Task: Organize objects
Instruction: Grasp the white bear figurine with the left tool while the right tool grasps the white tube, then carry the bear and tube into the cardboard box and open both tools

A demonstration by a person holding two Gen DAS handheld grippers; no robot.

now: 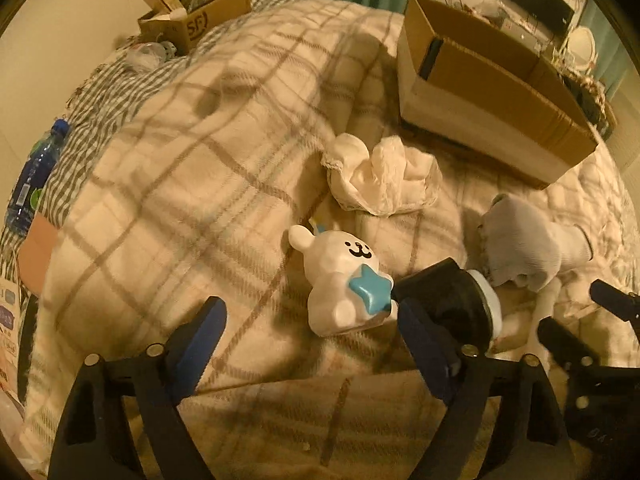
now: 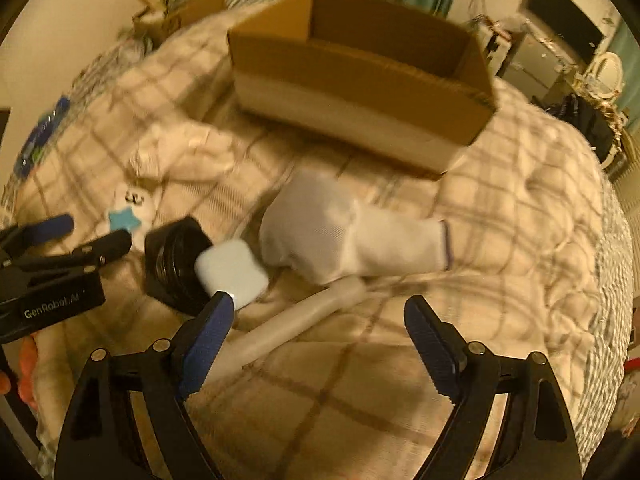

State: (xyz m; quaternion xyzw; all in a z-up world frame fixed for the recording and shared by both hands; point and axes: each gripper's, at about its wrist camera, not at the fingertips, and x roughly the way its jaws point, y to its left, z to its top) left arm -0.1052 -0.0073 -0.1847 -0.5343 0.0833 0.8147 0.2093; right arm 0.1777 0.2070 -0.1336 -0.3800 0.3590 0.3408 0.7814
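Observation:
On the plaid bed lie a white rabbit toy with a blue star [image 1: 344,276], a crumpled white cloth [image 1: 380,178], a grey-white sock [image 1: 532,248], a black jar with a white lid [image 1: 448,300] and a white tube [image 2: 292,320]. My left gripper [image 1: 312,336] is open and empty, its right finger against the jar, the rabbit between its fingers. My right gripper [image 2: 320,336] is open and empty above the tube, just short of the sock [image 2: 344,236] and jar [image 2: 180,264]. The open cardboard box [image 1: 480,92] stands behind; it also shows in the right wrist view [image 2: 360,80].
A smaller cardboard box [image 1: 196,12] full of items sits at the far left by the wall. A blue water bottle [image 1: 32,184] lies at the bed's left edge. A dresser with a dark screen [image 2: 560,20] stands at the back right.

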